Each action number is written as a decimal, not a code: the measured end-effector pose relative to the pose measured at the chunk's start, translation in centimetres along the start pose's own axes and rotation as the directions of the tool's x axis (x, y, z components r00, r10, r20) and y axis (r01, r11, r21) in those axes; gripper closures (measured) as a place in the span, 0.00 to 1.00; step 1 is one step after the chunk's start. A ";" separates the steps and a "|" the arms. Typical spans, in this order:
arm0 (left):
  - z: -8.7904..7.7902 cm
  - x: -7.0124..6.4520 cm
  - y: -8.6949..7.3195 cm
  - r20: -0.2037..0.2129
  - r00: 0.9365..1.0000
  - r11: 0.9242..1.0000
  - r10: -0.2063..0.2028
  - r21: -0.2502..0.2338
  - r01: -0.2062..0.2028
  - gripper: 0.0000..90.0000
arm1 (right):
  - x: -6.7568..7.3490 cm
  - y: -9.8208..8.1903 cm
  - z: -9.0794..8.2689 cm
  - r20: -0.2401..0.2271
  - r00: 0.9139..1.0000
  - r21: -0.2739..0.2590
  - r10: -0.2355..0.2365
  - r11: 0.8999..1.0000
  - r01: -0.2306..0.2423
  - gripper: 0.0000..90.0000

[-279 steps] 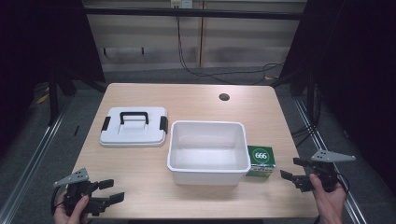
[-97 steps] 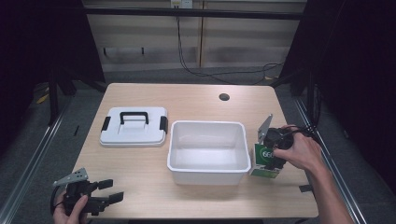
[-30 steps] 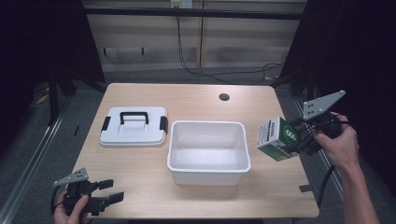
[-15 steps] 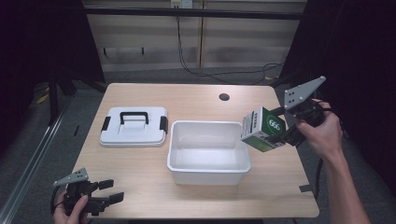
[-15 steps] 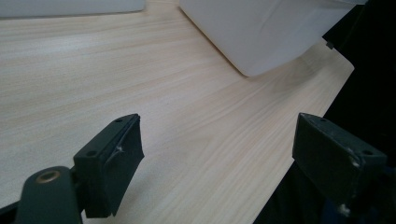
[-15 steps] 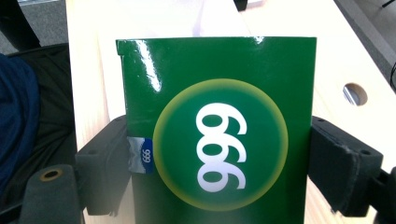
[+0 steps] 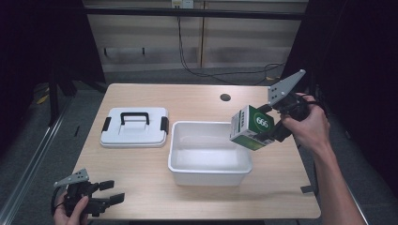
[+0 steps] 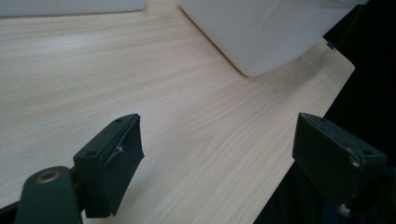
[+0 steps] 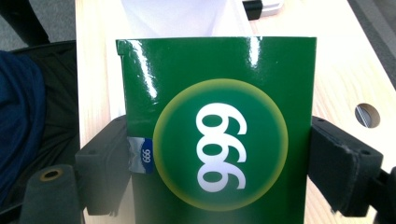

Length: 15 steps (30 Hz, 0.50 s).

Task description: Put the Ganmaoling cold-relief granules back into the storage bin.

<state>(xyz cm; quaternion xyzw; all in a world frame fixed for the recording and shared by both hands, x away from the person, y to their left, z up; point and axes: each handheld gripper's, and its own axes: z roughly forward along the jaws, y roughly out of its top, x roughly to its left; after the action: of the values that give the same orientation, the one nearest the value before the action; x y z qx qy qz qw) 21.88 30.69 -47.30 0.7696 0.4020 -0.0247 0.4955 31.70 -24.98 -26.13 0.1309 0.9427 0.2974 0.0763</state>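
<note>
— While the right gripper (image 7: 266,125) is up off the table, what have its fingers (image 9: 105,170) got?

— Clamped on a green box (image 7: 251,127), one black pad pressed to each side. White "666" in a round badge on the face. In the right gripper view the box (image 9: 217,135) sits square between the pads.

— Where is the box?

— In the air, tilted, over the right rim of the white tub (image 7: 209,152). Not touching the tub as far as I can tell.

— And the left gripper (image 7: 110,197)?

— Low at the table's (image 7: 197,96) front left corner, held in a hand (image 7: 70,213). Jaws spread wide, nothing between them. The left gripper view has bare wood between the pads (image 8: 112,163) and the tub's wall (image 8: 266,32) farther off.

— Outward from there?

— Tub stands mid-table, toward the front edge. White lid (image 7: 135,127) with a black handle and black clips lies flat just left of it, a gap between them. Round cable hole (image 7: 225,97) near the back edge, right of centre.
</note>
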 end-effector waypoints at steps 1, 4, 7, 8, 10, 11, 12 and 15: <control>0.0 0.0 0.0 -0.001 1.000 1.000 0.000 0.000 0.000 0.18 | 0.0 0.2 0.2 -0.003 1.000 0.009 -0.003 1.000 0.003 0.18; 0.0 0.0 0.0 -0.002 1.000 1.000 -0.001 0.000 0.001 0.18 | 0.0 0.9 0.6 -0.013 1.000 0.023 -0.014 1.000 0.014 0.18; 0.0 0.0 0.0 -0.002 1.000 1.000 -0.004 0.000 0.004 0.18 | -0.1 1.4 0.9 -0.025 1.000 0.034 -0.020 0.999 0.021 0.18; 0.0 0.0 0.0 -0.003 1.000 1.000 -0.005 -0.001 0.005 0.18 | -0.1 1.6 1.1 -0.026 0.999 0.034 -0.023 0.999 0.024 0.18; 0.0 0.0 0.0 -0.002 1.000 1.000 -0.003 -0.001 0.003 0.18 | -0.2 1.9 1.3 -0.032 0.999 0.045 -0.026 0.999 0.027 0.18; 0.0 0.0 0.0 0.000 1.000 1.000 -0.004 0.000 0.004 0.18 | -0.3 2.0 1.5 -0.034 0.999 0.047 -0.029 0.998 0.031 0.18; 0.0 0.0 0.0 -0.002 1.000 1.000 -0.004 -0.001 0.004 0.18 | -0.4 2.1 1.6 -0.040 0.999 0.050 -0.028 0.998 0.030 0.18; 0.0 0.0 0.0 -0.001 1.000 1.000 0.000 -0.001 0.000 0.18 | -0.6 2.4 2.1 -0.054 0.998 0.064 -0.031 0.997 0.034 0.18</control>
<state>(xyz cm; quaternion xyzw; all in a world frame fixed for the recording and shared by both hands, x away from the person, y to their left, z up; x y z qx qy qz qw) 21.88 30.69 -47.31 0.7693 0.4024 -0.0243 0.4956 33.20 -22.10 -26.44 0.1101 0.9554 0.2690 0.0517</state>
